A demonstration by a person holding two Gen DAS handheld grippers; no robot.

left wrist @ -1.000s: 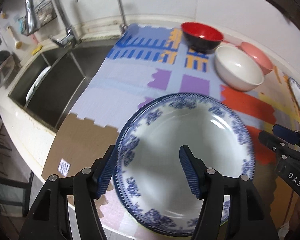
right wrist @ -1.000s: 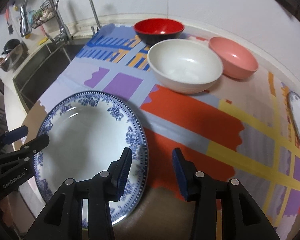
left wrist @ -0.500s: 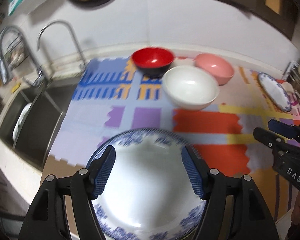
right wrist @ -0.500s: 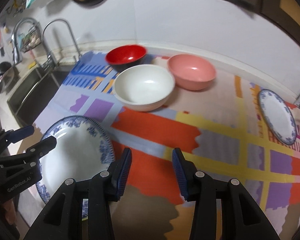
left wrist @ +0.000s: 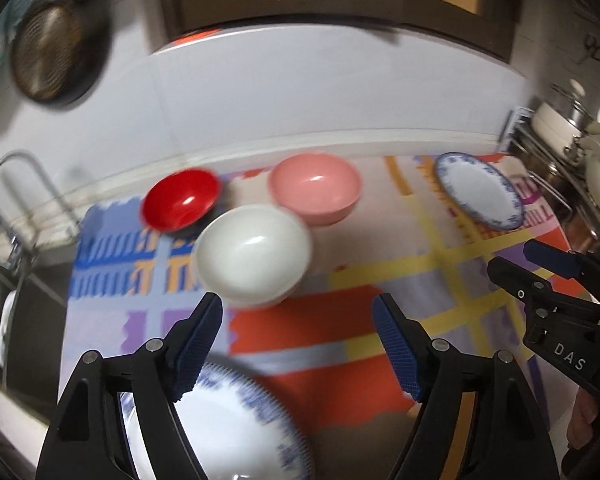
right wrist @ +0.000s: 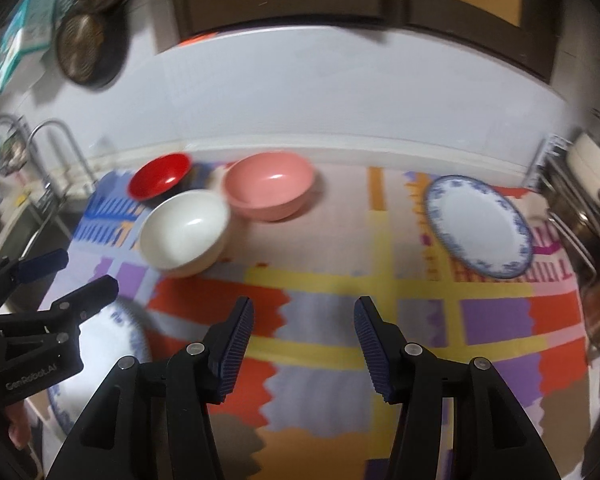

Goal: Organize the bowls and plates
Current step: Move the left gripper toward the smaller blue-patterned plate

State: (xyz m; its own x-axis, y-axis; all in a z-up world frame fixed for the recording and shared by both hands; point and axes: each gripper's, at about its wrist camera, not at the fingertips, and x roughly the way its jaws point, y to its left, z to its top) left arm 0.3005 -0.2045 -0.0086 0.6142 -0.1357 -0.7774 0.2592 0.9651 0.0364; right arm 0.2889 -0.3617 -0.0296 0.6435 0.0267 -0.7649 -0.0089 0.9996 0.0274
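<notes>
The table is covered by a patchwork mat of many colours. On the mat stand a red bowl, a white bowl and a pink bowl close together, a blue-rimmed plate well apart at the right, and a larger blue-rimmed plate at the near left edge.

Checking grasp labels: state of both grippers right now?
Left gripper: opening, nothing between the fingers.
Right gripper: opening, nothing between the fingers.

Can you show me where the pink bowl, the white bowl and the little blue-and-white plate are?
pink bowl (right wrist: 270,184): right wrist view, inside hollow.
white bowl (right wrist: 186,228): right wrist view, inside bottom.
small blue-rimmed plate (right wrist: 478,226): right wrist view, white centre.
</notes>
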